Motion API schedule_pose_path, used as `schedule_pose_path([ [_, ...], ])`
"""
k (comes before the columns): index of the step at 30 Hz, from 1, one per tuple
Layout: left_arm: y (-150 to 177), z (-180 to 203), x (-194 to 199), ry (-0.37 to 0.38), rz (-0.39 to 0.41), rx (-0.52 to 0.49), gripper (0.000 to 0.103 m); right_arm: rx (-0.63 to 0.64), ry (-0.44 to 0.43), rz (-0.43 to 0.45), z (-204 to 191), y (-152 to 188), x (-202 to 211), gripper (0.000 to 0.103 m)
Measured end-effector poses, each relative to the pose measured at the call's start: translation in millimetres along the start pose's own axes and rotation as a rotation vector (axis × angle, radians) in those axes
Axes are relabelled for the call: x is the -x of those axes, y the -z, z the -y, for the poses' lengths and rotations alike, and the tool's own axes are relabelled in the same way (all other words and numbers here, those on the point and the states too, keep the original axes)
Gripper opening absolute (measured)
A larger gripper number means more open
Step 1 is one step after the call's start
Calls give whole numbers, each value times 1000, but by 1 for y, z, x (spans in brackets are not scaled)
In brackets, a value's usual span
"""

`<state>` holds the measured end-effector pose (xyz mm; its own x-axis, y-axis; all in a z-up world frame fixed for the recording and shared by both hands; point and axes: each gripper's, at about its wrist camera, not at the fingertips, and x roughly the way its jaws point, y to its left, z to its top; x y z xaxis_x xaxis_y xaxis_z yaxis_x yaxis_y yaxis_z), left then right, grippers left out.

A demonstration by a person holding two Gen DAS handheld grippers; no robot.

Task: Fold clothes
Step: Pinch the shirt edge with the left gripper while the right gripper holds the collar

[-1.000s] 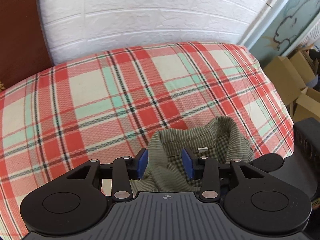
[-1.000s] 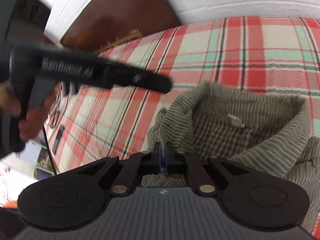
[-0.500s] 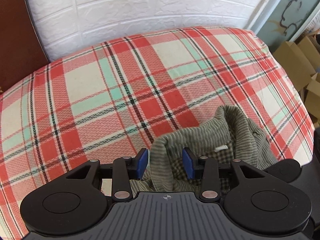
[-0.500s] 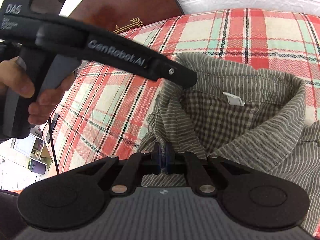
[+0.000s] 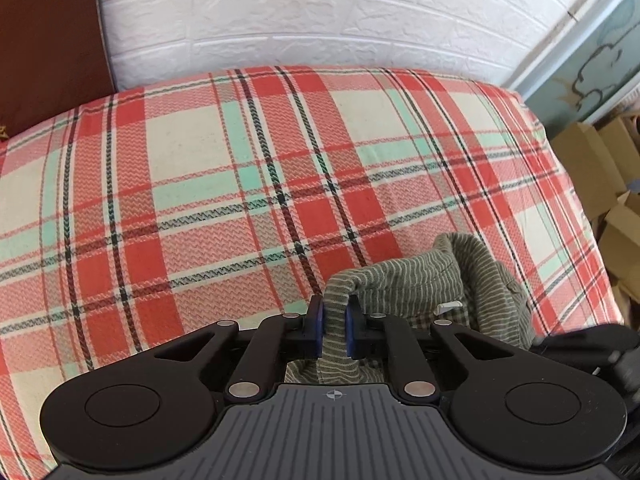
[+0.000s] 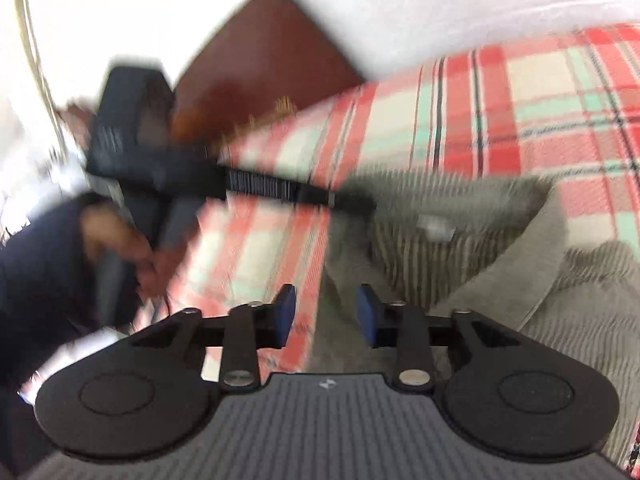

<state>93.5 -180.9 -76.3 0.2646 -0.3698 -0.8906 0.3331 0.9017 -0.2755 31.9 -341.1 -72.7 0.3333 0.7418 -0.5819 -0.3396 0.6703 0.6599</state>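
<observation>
Left wrist view: the left gripper (image 5: pixel 333 330), black with blue pads, is closing its jaws, and the pads already press on a raised fold of the olive-green striped shirt (image 5: pixel 404 280), at the collar edge. The pinched fold stands upright between the pads at lower centre of frame. The rest of the collar curves off to the right, with a small white neck label (image 5: pixel 449 307) showing inside against a checked lining.

The shirt lies at the near edge of the red, cream and mint plaid bedspread (image 5: pixel 224 200), which fills the middle of the frame. A white brick-pattern wall (image 5: pixel 320 20) runs along the top, a dark brown headboard (image 5: pixel 44 48) sits at upper left, and brown cardboard boxes (image 5: pixel 592 164) sit at right.

Right wrist view, motion-blurred: the right gripper (image 6: pixel 327 314) has its jaws opening, pads apart and not pressing on anything. The shirt's edge lies below and between them, the collar spreading to the right. In the left of this frame a hand (image 6: pixel 116 240) holds the other gripper's black handle, whose fingers reach to the collar near centre frame.
</observation>
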Motion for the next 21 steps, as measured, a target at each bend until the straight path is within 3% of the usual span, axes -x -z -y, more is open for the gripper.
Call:
schedule_pose_path([
  [4, -1, 1, 2, 13, 5, 1, 7, 37, 73, -20, -2, -11, -13, 38],
  [9, -5, 3, 8, 28, 16, 12, 8, 145, 122, -85, -14, -5, -36, 39],
  [14, -4, -1, 12, 41, 18, 34, 8, 157, 139, -97, -15, -3, -47, 38],
  [18, -3, -7, 12, 23, 20, 54, 8, 176, 163, -87, -16, -2, -47, 7],
  [21, -3, -13, 12, 29, 17, 84, 8, 205, 168, -65, -24, 1, -37, 5],
])
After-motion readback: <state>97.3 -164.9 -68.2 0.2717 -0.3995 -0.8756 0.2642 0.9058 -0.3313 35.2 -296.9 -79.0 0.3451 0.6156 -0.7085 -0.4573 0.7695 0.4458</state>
